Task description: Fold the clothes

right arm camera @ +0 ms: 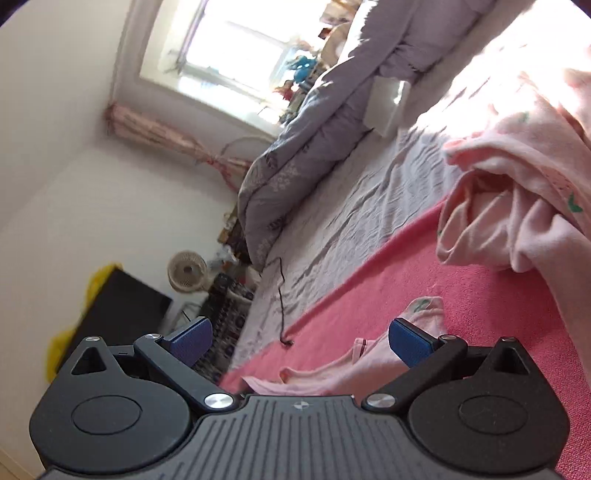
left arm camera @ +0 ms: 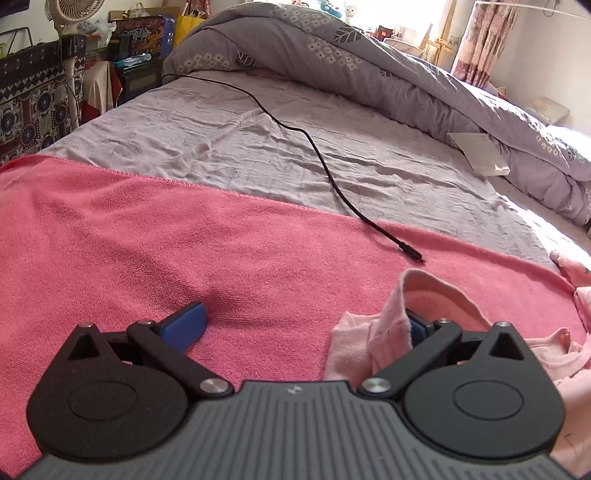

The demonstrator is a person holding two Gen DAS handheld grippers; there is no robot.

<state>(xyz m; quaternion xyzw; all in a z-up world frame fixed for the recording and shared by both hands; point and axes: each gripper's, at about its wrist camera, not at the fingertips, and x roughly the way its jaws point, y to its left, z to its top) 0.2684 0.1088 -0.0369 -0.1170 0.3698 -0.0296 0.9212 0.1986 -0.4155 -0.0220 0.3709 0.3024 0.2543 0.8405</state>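
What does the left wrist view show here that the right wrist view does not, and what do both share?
Only the left wrist view: the open left gripper, a fold of the pale pink fleece garment draped over its right finger, and a patterned dark cloth-covered stand.

Only the right wrist view: the open right gripper, tilted and gripping nothing, the bright window, and the garment's bunched bulk.

Both: the coral-pink towel, black cable, grey patterned duvet and white fan.
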